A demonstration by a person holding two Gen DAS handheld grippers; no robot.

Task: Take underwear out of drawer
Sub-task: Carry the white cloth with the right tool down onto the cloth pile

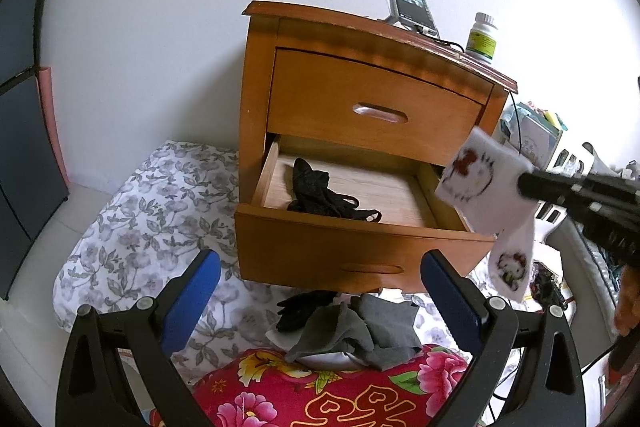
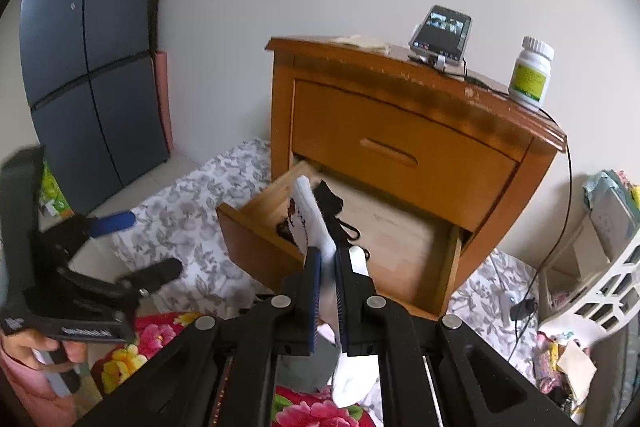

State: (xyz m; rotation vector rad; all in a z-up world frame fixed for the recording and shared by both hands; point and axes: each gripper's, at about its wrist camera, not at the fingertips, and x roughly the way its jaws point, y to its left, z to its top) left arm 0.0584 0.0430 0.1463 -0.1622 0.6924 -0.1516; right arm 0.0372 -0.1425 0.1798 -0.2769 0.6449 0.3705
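Left wrist view first: I see my left gripper [image 1: 320,291] with its blue pads spread wide and nothing between them, hanging in front of the wooden nightstand [image 1: 372,95]. Its lower drawer [image 1: 352,239] stands pulled out, its front edge just above my pads; the upper drawer is closed. Inside the open one, a black piece of underwear [image 1: 324,197] lies left of centre, with bare wood to its right up to the side wall. My right gripper [image 1: 532,185] comes in from the right edge, closed on a white sock-like garment with a cartoon print [image 1: 480,183], which hangs beside the drawer's right corner and clear of its rim. Below the drawer front, a heap of grey and black garments [image 1: 352,327] sits on a red floral cushion [image 1: 320,391], over a grey floral sheet [image 1: 132,227].

From the right wrist view, the pads are nearly together, pinching the white fabric [image 2: 326,267], which runs up and down through them. The drawer [image 2: 260,239] lies just beyond. On the nightstand's top stand a phone [image 2: 442,31] and a white pill bottle [image 2: 530,73] near the right edge. A dark fridge [image 2: 92,59] stands well apart, leaving open floor on the left.
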